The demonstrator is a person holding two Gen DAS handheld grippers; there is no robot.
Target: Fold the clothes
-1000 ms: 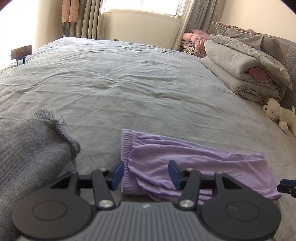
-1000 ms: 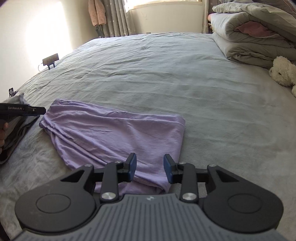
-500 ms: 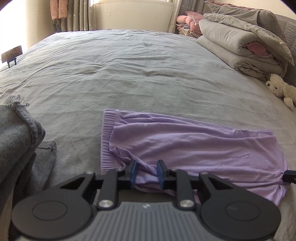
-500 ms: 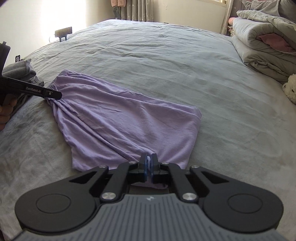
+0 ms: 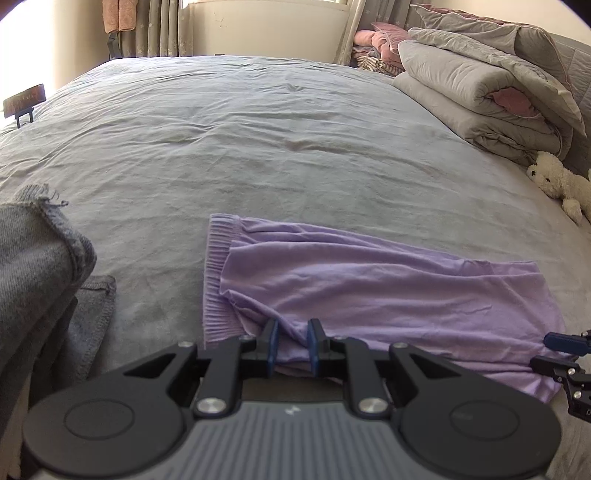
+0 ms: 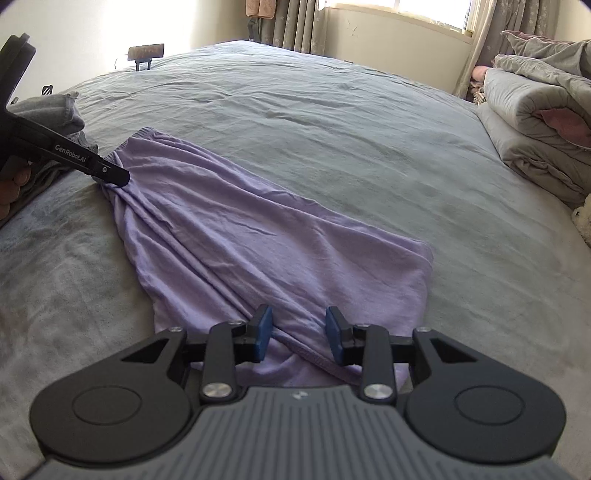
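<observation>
Daylight from window [image 6: 399, 14] past the bed [image 5: 258, 147]; wall left of it blown out; fisheye bends edges, corners dark.

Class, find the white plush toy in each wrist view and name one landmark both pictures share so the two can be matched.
Left wrist view: the white plush toy lies at the right edge, below the folded grey duvet.
Right wrist view: only a sliver of it shows at the far right edge.
Shared landmark: the purple garment on the bed.
</observation>
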